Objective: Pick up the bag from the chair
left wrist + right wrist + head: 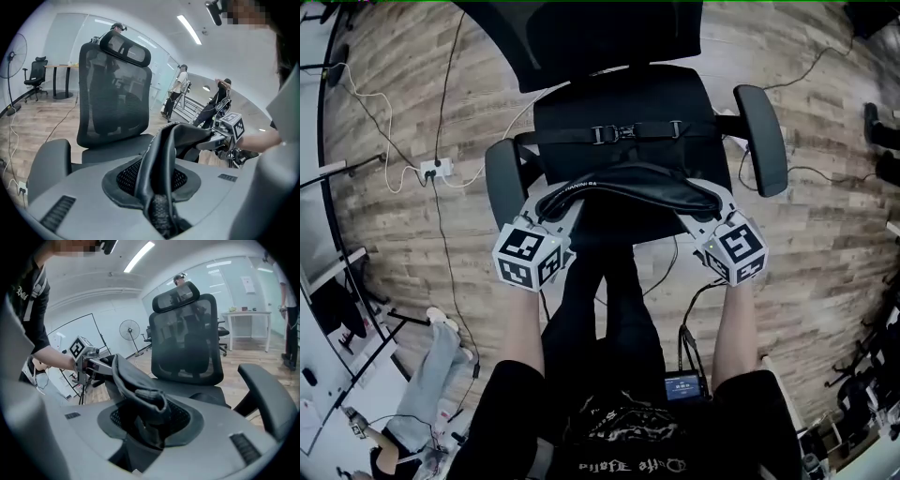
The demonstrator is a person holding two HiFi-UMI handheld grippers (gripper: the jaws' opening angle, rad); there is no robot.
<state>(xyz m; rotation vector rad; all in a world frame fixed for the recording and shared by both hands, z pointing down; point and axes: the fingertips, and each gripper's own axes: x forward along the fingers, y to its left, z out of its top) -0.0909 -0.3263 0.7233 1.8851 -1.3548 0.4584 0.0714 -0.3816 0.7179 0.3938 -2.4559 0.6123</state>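
seen from above, a person stands at the front of a black office chair, a gripper in each hand; the bag, a slim black padded pouch, is stretched between the two tools just above the front edge of the seat; the left gripper is clamped on its left end and the right gripper on its right end; in the left gripper view the jaws of the left gripper pinch a fold of smooth dark fabric and mesh; in the right gripper view the right gripper bites a bunched wad of the same material; behind the pouch its belt, joined by a buckle, lies across the seat, so part of the bag probably rests on the chair; the bag looks light, soft and floppy, creasing where it is pinched; the smooth skin could slip, so the firmer seamed ends, where it is held now, seem the best places to grip; the trailing belt might catch on an armrest on the way up.
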